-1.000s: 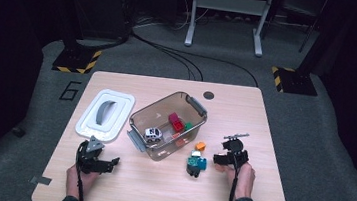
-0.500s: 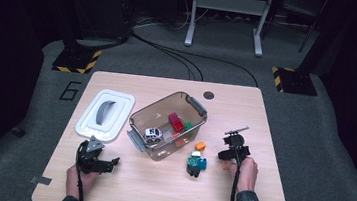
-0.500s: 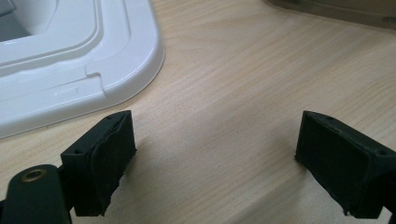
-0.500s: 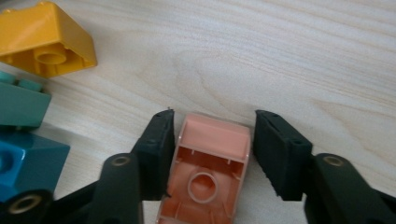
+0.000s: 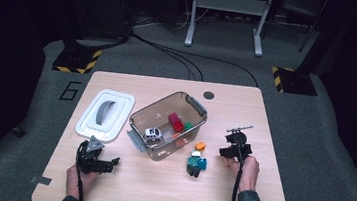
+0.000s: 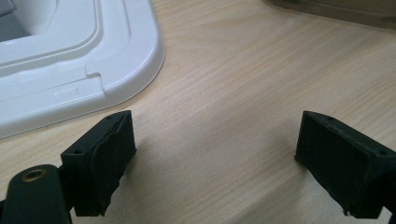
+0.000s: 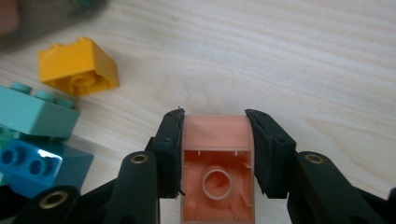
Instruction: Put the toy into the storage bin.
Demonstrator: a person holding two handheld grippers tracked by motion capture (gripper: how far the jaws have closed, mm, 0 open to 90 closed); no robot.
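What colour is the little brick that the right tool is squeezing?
Pale pink, a salmon shade. The brick shows best in the right gripper view, clamped between the right tool.

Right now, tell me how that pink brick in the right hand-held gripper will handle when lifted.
The pink brick looks like hard moulded plastic, so probably stiff. Its underside is hollow, so likely light. The right hand-held gripper has just been closing and its pads press its flat sides; smooth walls might slip if the grip loosens.

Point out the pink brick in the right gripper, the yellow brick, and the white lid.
pink brick [image 7: 217, 154], right gripper view, its hollow underside between the jaws.
yellow brick [image 7: 77, 65], right gripper view, its side face.
white lid [image 5: 118, 106], high view, its flat right border.
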